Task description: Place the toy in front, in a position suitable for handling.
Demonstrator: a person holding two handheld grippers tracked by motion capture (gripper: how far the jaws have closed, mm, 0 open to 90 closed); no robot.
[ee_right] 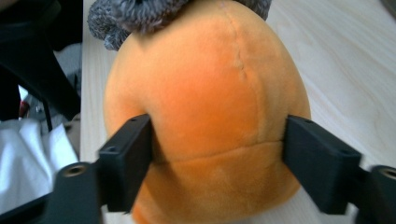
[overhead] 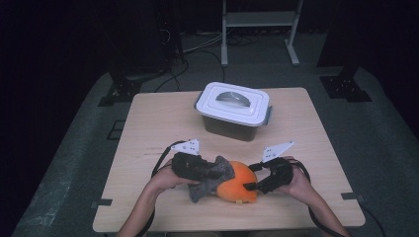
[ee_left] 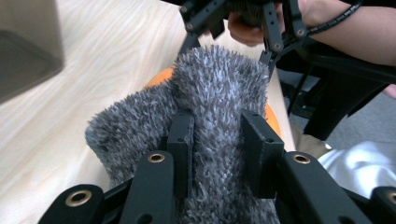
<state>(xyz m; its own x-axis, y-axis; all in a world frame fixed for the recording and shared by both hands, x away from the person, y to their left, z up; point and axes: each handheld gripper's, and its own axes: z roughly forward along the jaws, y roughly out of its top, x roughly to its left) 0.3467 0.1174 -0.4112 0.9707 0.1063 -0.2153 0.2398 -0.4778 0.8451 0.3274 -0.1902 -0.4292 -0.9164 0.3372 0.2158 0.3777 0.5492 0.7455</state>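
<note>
An orange plush toy [overhead: 240, 186] lies on the wooden table [overhead: 148, 123] near the front edge, with a grey fuzzy cloth [overhead: 212, 180] draped over its left side. My left gripper [overhead: 217, 173] is shut on the cloth; in the left gripper view the cloth [ee_left: 215, 93] is bunched between the two jaws of the left gripper [ee_left: 217, 135], over the orange plush toy [ee_left: 159, 78]. My right gripper [overhead: 249, 186] comes in from the right. In the right gripper view its jaws press into both sides of the plush toy [ee_right: 205, 84], with the cloth [ee_right: 140, 14] at the top.
A dark tub with a white handled lid [overhead: 233, 111] stands at the back middle of the table. Behind the table, a white frame [overhead: 259, 19] and cables lie on the dark floor. Bare wood shows to the left and right of the hands.
</note>
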